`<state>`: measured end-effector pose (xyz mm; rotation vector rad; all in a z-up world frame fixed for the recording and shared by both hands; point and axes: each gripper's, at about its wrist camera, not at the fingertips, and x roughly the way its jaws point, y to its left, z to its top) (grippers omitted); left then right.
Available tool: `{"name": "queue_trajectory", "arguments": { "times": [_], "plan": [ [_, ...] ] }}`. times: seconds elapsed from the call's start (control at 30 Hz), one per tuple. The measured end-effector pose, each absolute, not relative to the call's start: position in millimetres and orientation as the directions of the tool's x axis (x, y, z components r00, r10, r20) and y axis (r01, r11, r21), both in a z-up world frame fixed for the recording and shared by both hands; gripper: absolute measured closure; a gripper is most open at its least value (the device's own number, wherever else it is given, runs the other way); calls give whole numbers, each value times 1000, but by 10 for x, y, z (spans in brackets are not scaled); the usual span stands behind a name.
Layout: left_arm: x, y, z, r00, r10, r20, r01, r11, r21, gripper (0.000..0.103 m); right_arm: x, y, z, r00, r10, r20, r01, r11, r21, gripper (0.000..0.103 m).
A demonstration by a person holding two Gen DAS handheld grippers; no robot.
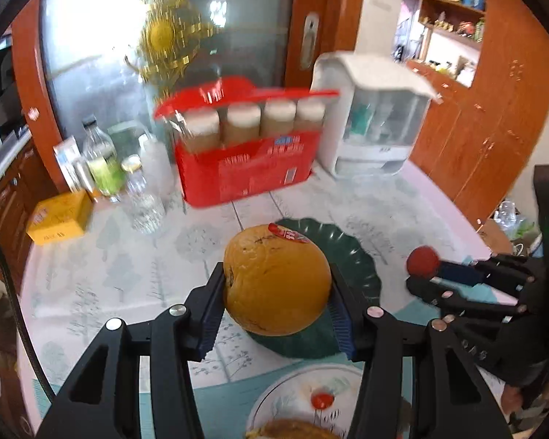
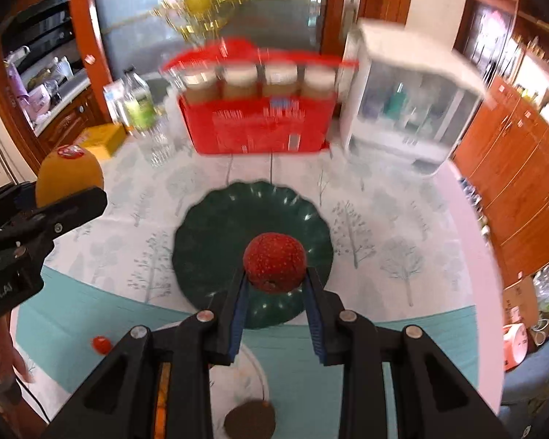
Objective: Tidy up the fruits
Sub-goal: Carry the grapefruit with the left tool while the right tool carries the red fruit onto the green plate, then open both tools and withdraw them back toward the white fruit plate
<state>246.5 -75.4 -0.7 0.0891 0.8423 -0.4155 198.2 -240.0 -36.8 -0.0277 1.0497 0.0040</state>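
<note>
My left gripper (image 1: 276,292) is shut on a large orange (image 1: 276,285) with a red sticker, held above the near edge of a dark green scalloped plate (image 1: 355,252). My right gripper (image 2: 274,281) is shut on a small red speckled fruit (image 2: 274,261), held above the same green plate (image 2: 216,226). The right gripper with its red fruit (image 1: 422,261) shows at the right of the left wrist view. The left gripper with the orange (image 2: 67,175) shows at the left of the right wrist view.
A white patterned plate (image 1: 285,391) near me holds a small red tomato (image 1: 322,399) and another orange fruit (image 1: 292,430). A brown fruit (image 2: 250,419) and a loose tomato (image 2: 101,344) lie close by. A red crate of jars (image 2: 260,124), a white cabinet (image 2: 413,102), bottles (image 1: 102,161) and a yellow box (image 1: 60,217) stand behind.
</note>
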Motion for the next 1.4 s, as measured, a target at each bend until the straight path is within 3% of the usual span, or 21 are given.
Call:
{"name": "queue_trajectory", "arguments": {
  "times": [0.27,0.47,0.57,0.6,0.7,0.83,1.4],
  "plan": [
    [2956,-1088,-945,477,-252,-842,304,946,-111,53,2351,-2594,-1316,349,81,-933,-56,996,66,73],
    [3045,-1209,-1534,390,-141,-910,287,958,-26,53,2450,-2634,-1590,307,126,-944,-100,990,99,73],
    [3083,-1206,-1718,333,-147,-932,265,962,-57,51,2507,-2633,-1652,298,121,-947,-118,989,89,73],
    [3081,-1173,-1723,329,-156,-931,261,963,-69,47,2520,-2624,-1677,296,118,-948,-126,988,83,72],
    [3062,-1164,-1676,356,-170,-919,259,963,-78,10,2569,-2604,-1711,292,116,-949,-144,987,76,65],
    [3093,-1167,-1639,360,-140,-922,243,969,-52,9,2577,-2627,-1732,302,113,-946,-141,987,73,51],
    [2808,-1033,-1461,388,-95,-917,212,977,-11,9,2512,-2537,-1587,337,80,-938,-121,992,41,50]
  ]
}}
